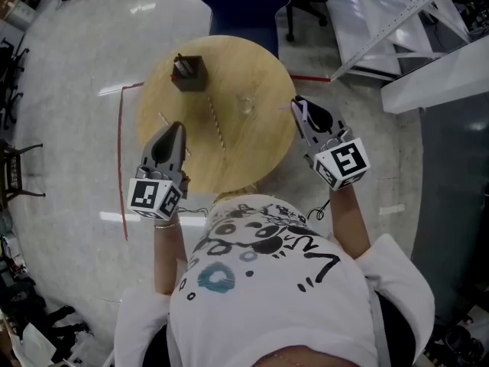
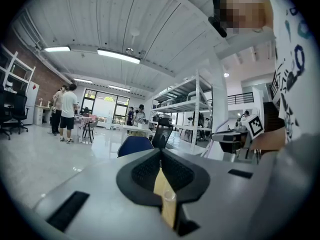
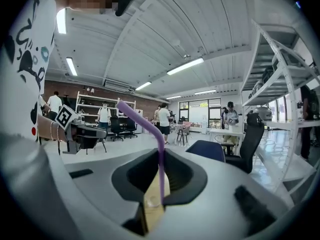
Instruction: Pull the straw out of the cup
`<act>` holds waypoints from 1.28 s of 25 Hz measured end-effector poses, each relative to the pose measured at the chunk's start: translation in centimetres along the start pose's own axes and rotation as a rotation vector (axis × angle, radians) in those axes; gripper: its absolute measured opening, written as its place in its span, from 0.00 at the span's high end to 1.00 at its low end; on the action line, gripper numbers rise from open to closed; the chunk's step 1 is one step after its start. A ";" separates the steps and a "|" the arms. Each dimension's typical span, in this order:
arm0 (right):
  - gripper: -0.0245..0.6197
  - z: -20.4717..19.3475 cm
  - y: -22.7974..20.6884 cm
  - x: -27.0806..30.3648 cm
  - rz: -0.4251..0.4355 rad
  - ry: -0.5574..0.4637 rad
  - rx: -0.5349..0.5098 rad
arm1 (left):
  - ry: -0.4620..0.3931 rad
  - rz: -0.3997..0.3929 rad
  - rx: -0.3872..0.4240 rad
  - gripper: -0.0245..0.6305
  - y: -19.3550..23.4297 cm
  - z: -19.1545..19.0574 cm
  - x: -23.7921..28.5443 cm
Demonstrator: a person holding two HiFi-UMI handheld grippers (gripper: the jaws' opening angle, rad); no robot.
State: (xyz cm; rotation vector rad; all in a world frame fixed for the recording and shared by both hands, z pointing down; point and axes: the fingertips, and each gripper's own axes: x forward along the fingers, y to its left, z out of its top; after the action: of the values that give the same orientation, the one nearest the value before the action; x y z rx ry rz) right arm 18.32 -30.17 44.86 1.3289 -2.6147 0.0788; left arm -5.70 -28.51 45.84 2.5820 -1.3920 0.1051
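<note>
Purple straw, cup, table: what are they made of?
Purple straw: likely plastic, smooth, with a bend near the top. Cup: clear, the wood shows through it; plastic or glass, cannot tell. Table: pale wood-look round top; solid wood or laminate unclear.

The person's bare left forearm [image 1: 164, 254] and bare right forearm [image 1: 348, 222] reach forward. The left grey-and-black two-jaw gripper [image 1: 177, 128] points ahead, jaws closed tip to tip. The right grey-and-black two-jaw gripper [image 1: 299, 104] angles inward, jaws pinched on a thin purple bendy plastic straw [image 3: 160, 154].
</note>
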 end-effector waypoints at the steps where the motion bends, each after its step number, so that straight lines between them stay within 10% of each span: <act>1: 0.89 -0.2 0.0 0.1 0.000 0.004 0.000 | 0.000 0.001 -0.001 0.93 0.0 -0.1 0.0; 32: 0.89 1.5 2.1 4.4 -0.095 -0.005 -0.005 | -0.051 0.017 0.037 0.93 9.2 2.8 -0.4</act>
State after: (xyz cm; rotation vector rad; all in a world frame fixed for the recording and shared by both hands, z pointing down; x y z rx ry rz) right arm 13.85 -32.61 44.41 1.4503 -2.5497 0.0538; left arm -13.67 -33.72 44.41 2.6213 -1.4426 0.0687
